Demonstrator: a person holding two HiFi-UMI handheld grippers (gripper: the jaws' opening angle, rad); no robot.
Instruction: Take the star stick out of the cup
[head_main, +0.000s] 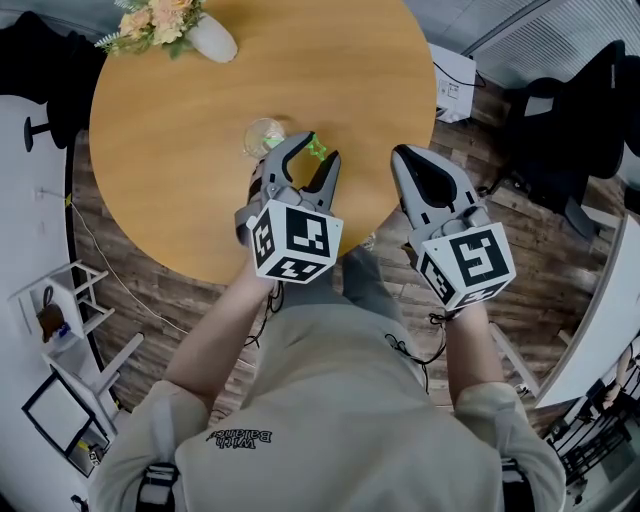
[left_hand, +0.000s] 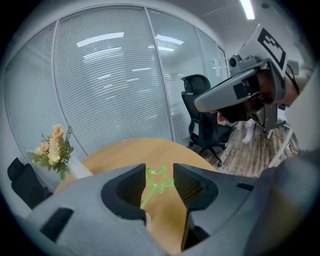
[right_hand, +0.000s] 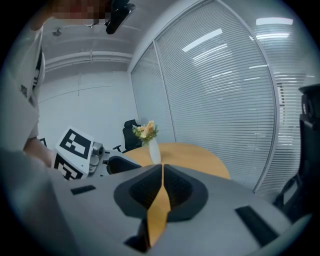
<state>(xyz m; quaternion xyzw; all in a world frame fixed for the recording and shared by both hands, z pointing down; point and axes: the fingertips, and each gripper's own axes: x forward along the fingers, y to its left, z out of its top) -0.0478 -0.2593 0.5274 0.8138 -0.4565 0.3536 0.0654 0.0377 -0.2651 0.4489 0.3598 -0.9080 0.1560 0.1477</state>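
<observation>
- Now, your left gripper (head_main: 318, 147) sits over the near part of the round table (head_main: 180, 110), jaws part-way open, spaced to about the width of the star.
- In the left gripper view the green star stick (left_hand: 156, 181) has its star head between the two pads; the star's points look to touch both sides, so I judge you have it pinched.
- Its thin stem runs down and away to the left, toward the clear cup (head_main: 262, 136) just beside the left jaw. Whether the lower end is inside the cup, I cannot tell.
- Your right gripper (right_hand: 162, 167) is held off the table edge, jaws closed together, nothing in them.
- Handling, judged: the stick looks like thin translucent plastic, very light, a bit springy, slick on its faces. The star points may snap or twist under hard squeeze.
- Best hold is flat across the star head, or on the stem just under it; draw along the stem's line so the light cup does not tip.
</observation>
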